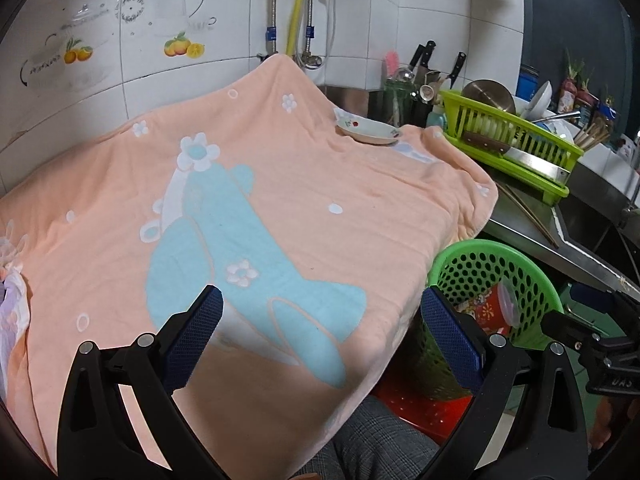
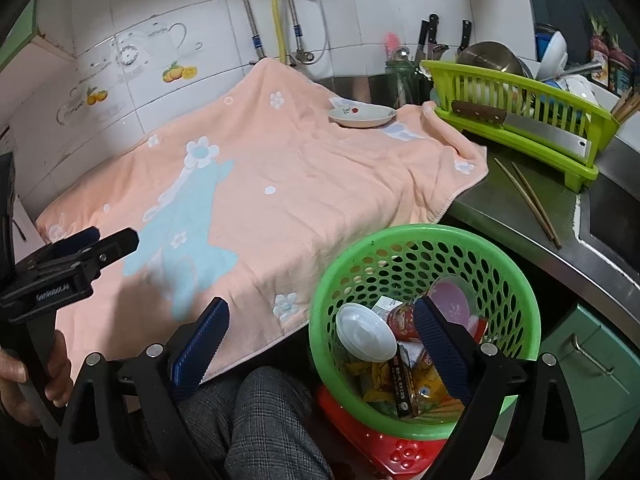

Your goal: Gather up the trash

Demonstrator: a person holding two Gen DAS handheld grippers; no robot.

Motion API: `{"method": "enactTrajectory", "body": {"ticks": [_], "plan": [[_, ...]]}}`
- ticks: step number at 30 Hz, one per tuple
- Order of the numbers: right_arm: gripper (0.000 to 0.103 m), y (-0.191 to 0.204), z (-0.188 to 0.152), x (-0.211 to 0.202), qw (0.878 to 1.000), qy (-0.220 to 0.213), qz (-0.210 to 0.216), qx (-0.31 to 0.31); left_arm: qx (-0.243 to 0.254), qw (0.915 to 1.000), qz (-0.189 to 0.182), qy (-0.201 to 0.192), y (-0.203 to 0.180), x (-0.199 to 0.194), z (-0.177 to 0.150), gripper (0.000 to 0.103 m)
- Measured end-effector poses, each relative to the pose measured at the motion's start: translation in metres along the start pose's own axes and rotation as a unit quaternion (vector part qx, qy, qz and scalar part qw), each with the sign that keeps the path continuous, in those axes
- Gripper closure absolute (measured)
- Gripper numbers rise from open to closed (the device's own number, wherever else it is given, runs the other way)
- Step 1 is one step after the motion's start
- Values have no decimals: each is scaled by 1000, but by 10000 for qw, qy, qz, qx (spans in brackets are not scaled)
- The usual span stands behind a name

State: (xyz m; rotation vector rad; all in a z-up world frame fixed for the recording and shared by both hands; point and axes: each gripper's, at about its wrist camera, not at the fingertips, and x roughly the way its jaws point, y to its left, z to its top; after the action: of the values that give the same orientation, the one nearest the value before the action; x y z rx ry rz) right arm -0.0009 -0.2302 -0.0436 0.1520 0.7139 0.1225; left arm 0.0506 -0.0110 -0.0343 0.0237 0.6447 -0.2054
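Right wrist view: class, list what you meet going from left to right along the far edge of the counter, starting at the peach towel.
Peach towel → small dish sitting on the towel's far corner → green dish rack with a cleaver leaning against its front.

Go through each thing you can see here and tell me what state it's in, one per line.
Left gripper: open, empty.
Right gripper: open, empty.
Green basket: upright, holding trash.
White lid: in the basket.
Towel: spread flat.
Dish: on the towel, empty.
Knife: lying on the rack.
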Motion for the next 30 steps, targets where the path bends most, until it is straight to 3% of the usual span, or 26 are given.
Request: {"method": "enactTrajectory", "body": {"ticks": [30], "plan": [[12, -7, 6, -5, 9992, -74, -368, 137, 121, 9996, 220, -122, -7, -5, 0, 5]]}}
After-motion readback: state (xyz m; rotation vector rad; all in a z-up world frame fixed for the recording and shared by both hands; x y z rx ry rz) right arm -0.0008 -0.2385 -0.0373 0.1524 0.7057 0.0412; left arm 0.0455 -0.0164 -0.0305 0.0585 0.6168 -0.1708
